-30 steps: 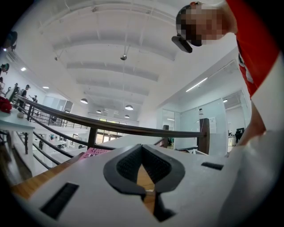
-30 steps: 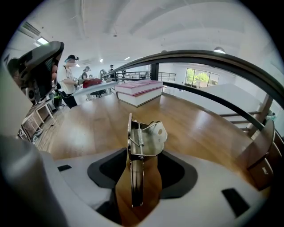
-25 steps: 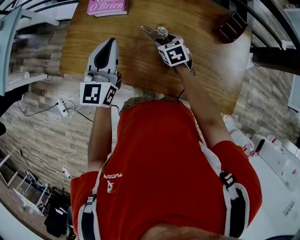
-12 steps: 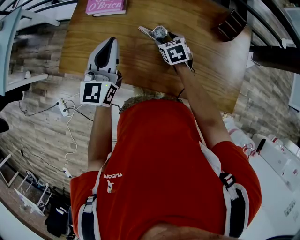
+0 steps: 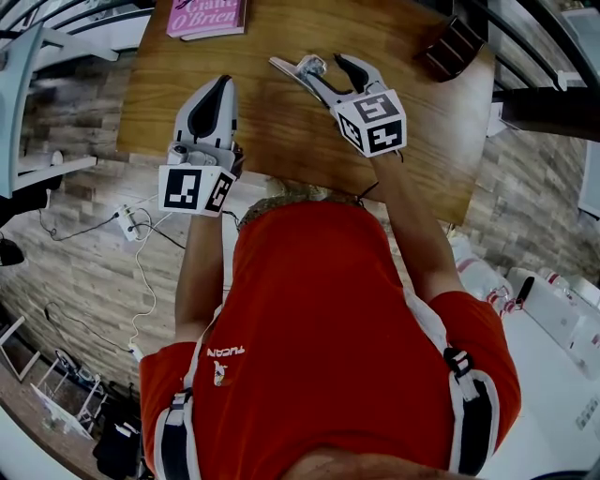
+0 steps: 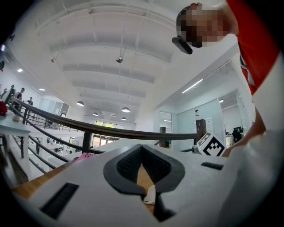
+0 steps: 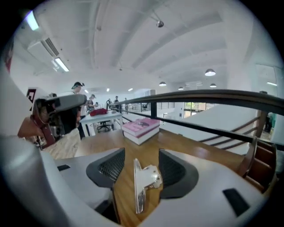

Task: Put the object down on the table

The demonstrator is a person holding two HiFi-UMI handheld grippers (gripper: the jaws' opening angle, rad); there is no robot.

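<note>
A silver metal binder clip lies on the wooden table. My right gripper stands around it, jaws wide and just closing a little. The clip is between the pads and neither pad presses on it. My left gripper rests at the table's near left edge with its pads together and nothing held. In the left gripper view the camera looks up at the ceiling, and the marker cube of the right gripper shows at the right.
A pink book lies at the far left of the table. A dark wooden piece stands at the far right corner. A black railing runs behind the table. Cables and a power strip lie on the floor to the left.
The right gripper's jaws have spread apart and let go of the clip. The gripper has drawn back toward the person and a little right. The left gripper has not moved.
</note>
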